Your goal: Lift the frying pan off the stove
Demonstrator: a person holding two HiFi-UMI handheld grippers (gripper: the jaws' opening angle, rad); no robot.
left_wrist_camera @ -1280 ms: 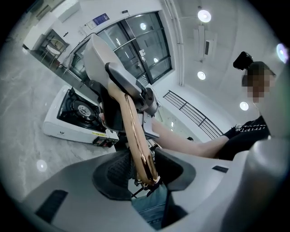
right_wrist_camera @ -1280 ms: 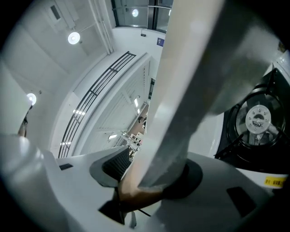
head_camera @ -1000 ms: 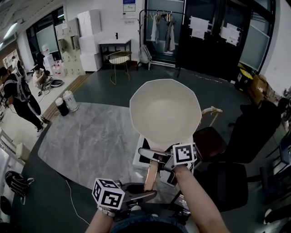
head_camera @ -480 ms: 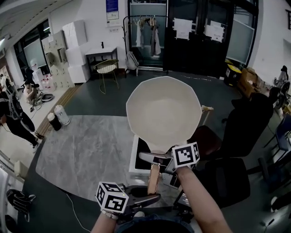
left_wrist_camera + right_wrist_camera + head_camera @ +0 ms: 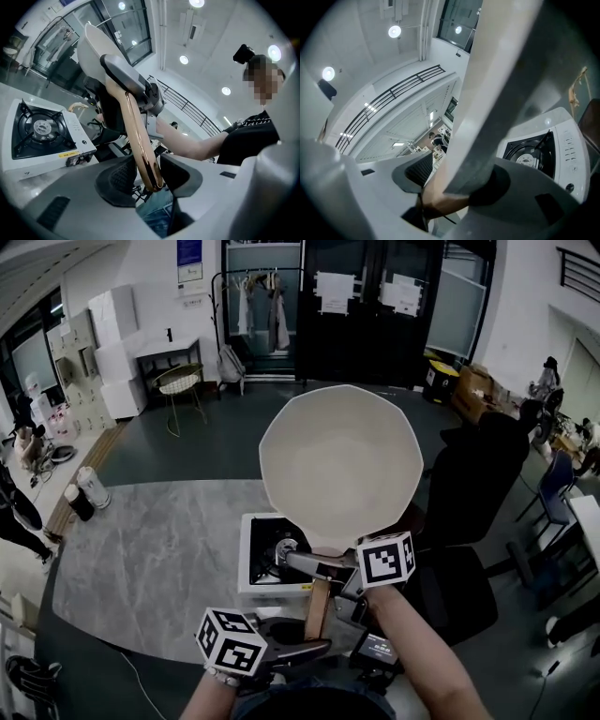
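Over the marble table (image 5: 141, 540) hangs a cream, polygonal frying pan (image 5: 339, 460).

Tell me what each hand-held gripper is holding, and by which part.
Both hold the frying pan by its handle: the left hand-held gripper at its free end, the right hand-held gripper nearer the pan.

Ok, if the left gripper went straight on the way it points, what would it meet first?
The frying pan's handle, whose end sits between the left gripper's jaws. Beyond it, probably the right gripper clamped higher on that handle, though depth is unclear.
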